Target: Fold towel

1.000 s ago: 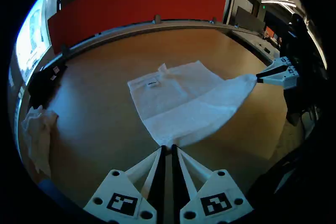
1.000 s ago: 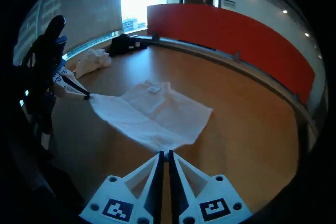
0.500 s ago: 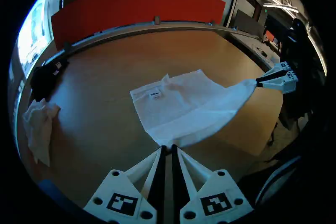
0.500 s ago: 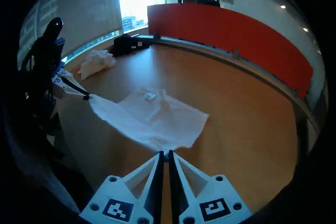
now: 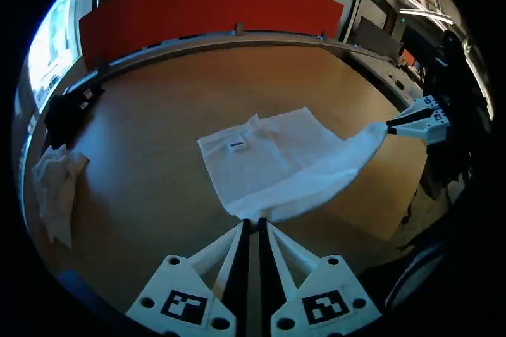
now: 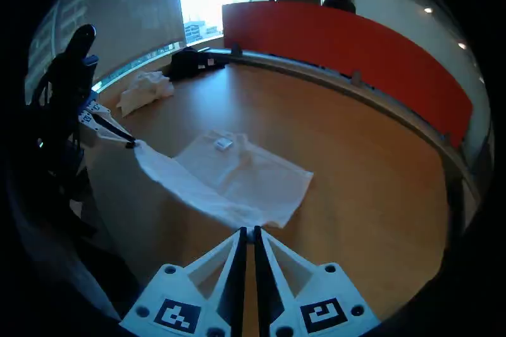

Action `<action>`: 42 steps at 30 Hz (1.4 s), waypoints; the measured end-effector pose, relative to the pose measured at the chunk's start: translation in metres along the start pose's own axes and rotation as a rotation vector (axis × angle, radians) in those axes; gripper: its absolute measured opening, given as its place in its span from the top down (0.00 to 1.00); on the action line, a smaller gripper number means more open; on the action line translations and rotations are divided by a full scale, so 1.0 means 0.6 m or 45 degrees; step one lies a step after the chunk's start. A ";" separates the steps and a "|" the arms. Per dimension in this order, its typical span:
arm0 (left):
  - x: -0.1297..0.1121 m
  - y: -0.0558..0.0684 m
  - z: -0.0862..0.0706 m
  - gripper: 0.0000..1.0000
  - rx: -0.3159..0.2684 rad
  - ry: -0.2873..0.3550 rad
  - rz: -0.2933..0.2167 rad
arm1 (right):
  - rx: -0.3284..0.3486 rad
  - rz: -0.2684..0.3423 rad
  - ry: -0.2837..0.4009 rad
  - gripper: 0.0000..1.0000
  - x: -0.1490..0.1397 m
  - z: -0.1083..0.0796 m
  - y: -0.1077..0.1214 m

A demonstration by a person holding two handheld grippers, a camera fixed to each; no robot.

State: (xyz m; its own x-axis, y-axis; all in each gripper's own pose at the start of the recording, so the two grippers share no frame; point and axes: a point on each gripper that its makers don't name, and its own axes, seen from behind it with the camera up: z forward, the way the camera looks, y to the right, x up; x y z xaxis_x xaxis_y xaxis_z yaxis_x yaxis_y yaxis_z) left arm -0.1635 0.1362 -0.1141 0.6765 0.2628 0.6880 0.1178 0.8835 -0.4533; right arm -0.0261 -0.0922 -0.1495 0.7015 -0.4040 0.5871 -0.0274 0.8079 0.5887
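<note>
Carrying both pinched corners forward at one level, with the near edge taut, should land it square on the far edge. On the wooden table [image 5: 139, 166], the left gripper [image 5: 252, 222] at bottom centre clamps one corner of the white towel [image 5: 272, 157]. The towel lies mid-frame, far half flat and near edge lifted. At far right the right gripper [image 5: 388, 127] clamps the other corner.

Left gripper view: bare wooden table [image 5: 190, 84] open from 11 to 1 o'clock, up to the red partition [image 5: 209, 8]. The towel [image 5: 278, 160] occupies centre. Obstructions: crumpled cloth [image 5: 55, 191] at 9 o'clock, dark bag [image 5: 66, 116] at 10 o'clock, both near the table edge.
</note>
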 end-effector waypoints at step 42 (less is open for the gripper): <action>0.096 -0.092 0.167 0.90 0.082 0.037 0.018 | -0.095 0.062 -0.084 0.92 0.030 0.152 0.119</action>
State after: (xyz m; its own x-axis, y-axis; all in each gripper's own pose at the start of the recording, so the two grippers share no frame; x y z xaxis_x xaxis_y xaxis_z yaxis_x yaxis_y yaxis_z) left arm -0.2037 0.1414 0.0074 0.6985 0.2652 0.6647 0.0614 0.9031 -0.4249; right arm -0.0807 -0.0807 -0.0462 0.6521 -0.3892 0.6506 -0.0053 0.8558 0.5172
